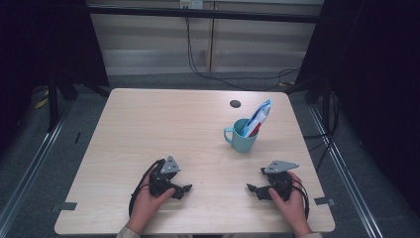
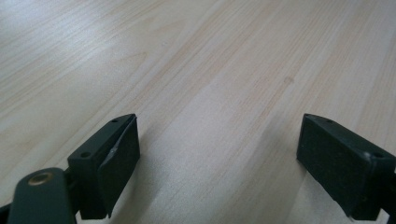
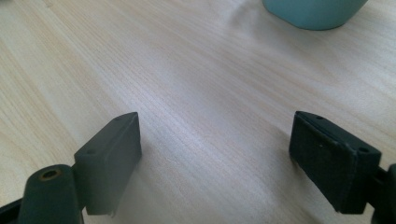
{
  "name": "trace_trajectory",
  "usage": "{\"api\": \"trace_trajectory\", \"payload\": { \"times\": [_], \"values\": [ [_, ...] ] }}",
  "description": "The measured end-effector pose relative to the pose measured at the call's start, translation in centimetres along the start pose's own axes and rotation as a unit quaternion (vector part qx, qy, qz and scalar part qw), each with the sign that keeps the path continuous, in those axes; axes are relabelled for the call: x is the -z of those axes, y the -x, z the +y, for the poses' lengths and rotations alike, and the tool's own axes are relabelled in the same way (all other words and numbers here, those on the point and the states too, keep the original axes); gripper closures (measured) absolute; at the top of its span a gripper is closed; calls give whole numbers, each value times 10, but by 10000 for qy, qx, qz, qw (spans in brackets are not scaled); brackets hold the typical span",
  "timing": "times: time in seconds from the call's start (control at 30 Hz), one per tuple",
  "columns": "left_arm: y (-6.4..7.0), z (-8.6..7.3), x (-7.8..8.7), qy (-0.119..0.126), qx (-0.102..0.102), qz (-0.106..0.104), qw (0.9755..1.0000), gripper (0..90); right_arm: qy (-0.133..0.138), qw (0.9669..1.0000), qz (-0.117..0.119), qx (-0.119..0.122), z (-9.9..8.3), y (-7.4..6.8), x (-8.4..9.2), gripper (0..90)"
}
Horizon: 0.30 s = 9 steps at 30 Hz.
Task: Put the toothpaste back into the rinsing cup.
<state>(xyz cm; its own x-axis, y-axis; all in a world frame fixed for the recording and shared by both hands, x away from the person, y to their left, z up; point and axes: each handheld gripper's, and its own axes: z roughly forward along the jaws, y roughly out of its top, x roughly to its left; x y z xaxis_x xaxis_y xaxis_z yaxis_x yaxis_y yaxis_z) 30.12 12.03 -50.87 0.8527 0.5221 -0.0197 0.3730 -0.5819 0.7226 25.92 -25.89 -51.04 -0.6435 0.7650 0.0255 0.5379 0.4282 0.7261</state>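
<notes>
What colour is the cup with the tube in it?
The handled ceramic cup is teal; the high view shows it best.

Bare table [image 1: 163,124] left of mug [image 1: 241,136]

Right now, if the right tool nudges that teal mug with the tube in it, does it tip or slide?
The teal mug looks squat with a broad base, so it would probably slide on the smooth wooden table. The toothpaste tube leans out well past the rim, so it likely shifts or flops first. A push near the rim might tip the mug.
</notes>
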Motion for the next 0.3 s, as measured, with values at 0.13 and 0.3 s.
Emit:
{"api": "trace_trajectory", "payload": {
  "times": [0.13,0.3],
  "values": [
    [0,0,0,0,-2,0,10000,129,-4,10000,28,2,0,1,0,156],
    [0,0,0,1,1,-1,10000,129,-15,10000,10,9,0,1,0,155]
  ]
}}
